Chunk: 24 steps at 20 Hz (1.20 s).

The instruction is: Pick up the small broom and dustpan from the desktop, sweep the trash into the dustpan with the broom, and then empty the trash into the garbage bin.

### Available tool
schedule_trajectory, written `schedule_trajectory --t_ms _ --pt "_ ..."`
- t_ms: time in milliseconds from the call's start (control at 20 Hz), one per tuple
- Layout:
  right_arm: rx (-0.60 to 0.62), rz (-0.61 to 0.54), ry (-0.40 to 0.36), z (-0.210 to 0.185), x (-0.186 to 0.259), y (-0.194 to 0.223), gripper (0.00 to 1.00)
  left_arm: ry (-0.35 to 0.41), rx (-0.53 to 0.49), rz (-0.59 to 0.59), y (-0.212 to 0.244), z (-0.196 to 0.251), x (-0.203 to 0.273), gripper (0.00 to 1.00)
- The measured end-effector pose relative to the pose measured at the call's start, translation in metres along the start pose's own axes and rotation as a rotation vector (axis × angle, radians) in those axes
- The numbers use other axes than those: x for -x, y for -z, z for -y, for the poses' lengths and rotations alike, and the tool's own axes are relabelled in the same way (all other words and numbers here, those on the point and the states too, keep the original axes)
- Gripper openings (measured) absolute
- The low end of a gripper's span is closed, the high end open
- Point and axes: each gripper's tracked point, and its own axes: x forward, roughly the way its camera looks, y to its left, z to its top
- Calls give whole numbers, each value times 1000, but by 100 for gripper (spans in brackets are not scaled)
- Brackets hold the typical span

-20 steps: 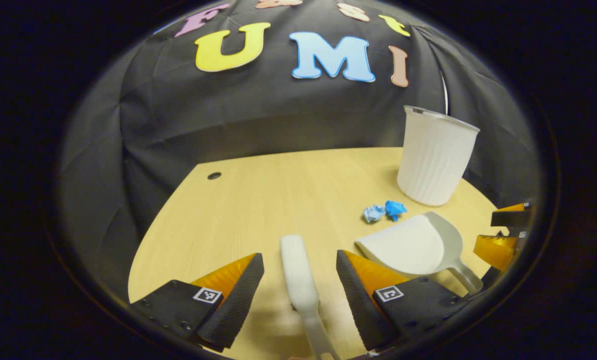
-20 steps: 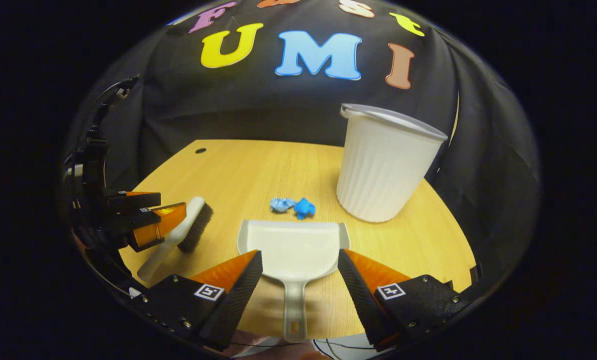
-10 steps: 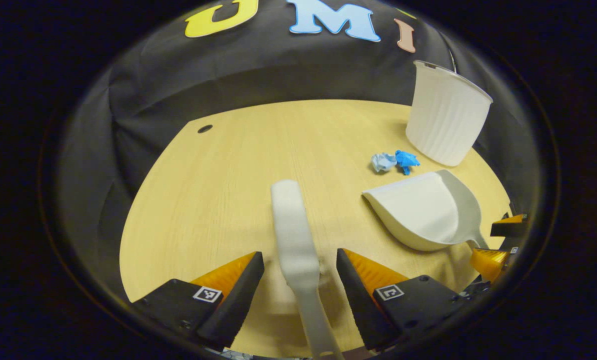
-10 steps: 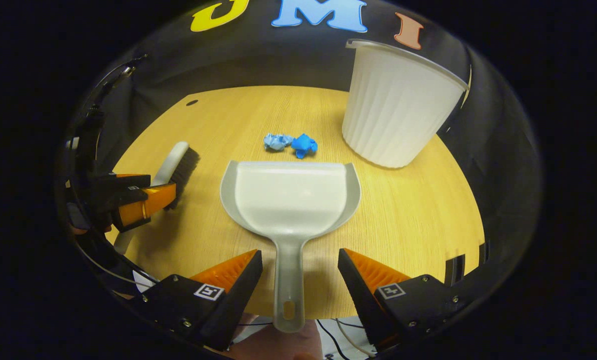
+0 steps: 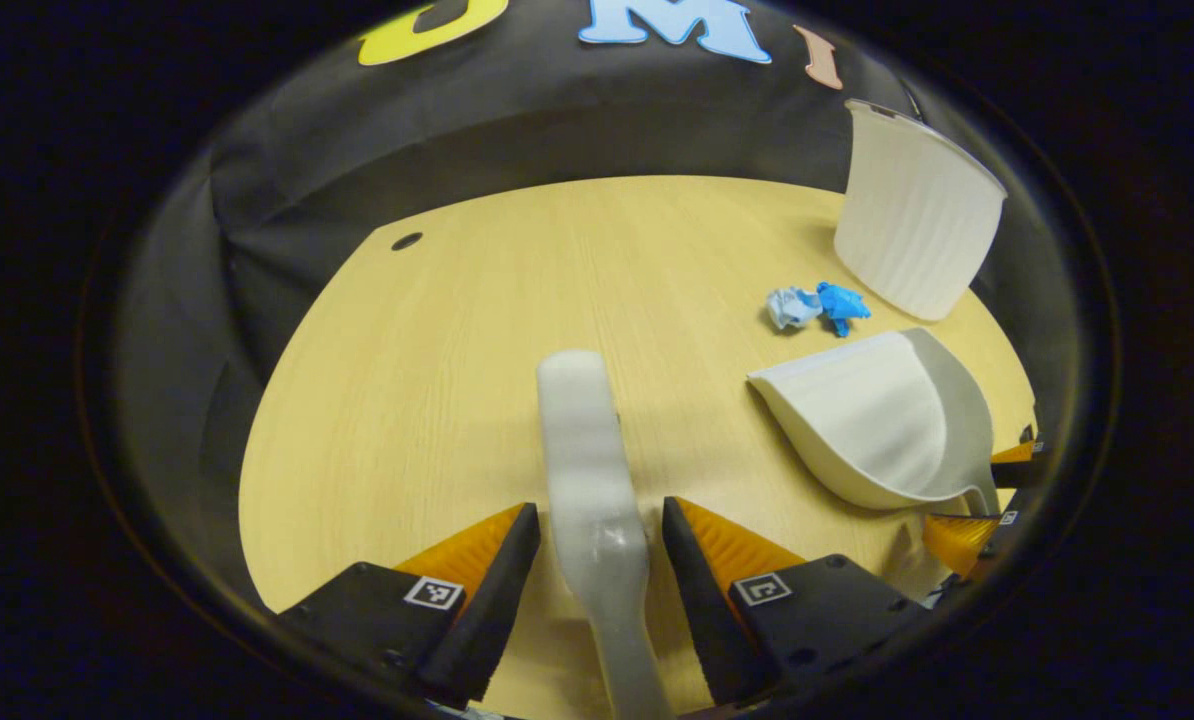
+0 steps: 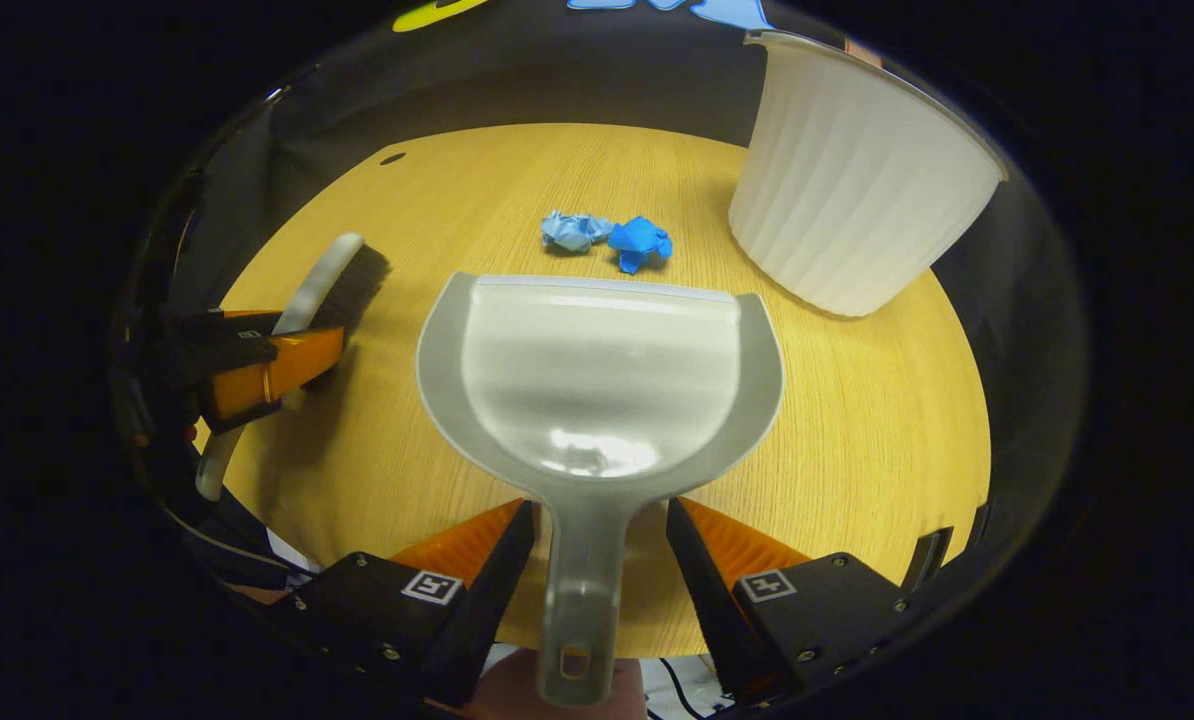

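Wooden desktop [image 6: 857, 400], my left gripper [image 5: 600, 545] open astride the broom [image 5: 587, 450], right gripper [image 6: 600, 545] open astride the dustpan [image 6: 597, 380] handle, blue paper wads [image 6: 607, 235] beyond.

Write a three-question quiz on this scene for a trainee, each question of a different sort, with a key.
1. True or false: the two blue paper wads lie inside the dustpan.
2. Which tool's handle lies between the fingers of the left claw? A. the dustpan B. the small broom C. the garbage bin
3. Fill in: the dustpan's handle lies between the fingers of the ____ claw.

Key
1. False: they lie on the desktop, just beyond the dustpan's front edge.
2. B.
3. Right: the right claw is open around it, not yet pressing on it.
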Motion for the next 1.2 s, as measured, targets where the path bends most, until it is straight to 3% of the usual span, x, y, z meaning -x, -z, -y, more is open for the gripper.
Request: schedule_trajectory --t_ms 100,150,200,250,300,350,500,550,1200 --pt "6 3 -1 0 -4 -5 83 -12 0 -7 -2 -2 -5 83" --pt "5 -1 -3 2 -7 -4 73 -14 -3 -9 -2 -3 -7 79" --pt "7 -4 -8 0 -7 -5 69 -11 -3 -11 -1 -1 -8 65" --pt "2 -3 -14 2 -7 -5 69 -21 -1 -14 -1 -2 -9 68" --pt "4 -3 -14 1 -8 -4 62 -20 -6 -17 -1 -2 -9 58" --pt "2 3 -17 2 -9 -6 50 -21 -10 -17 -2 -4 -9 57" --pt "6 6 -19 3 -10 -5 46 -14 -26 -17 -3 -2 -9 53" --pt "12 -1 -23 2 -12 -6 34 -10 -33 -13 -4 -2 -9 52" --pt "197 3 -110 48 -6 -4 30 27 -102 -38 -47 17 -43 55"
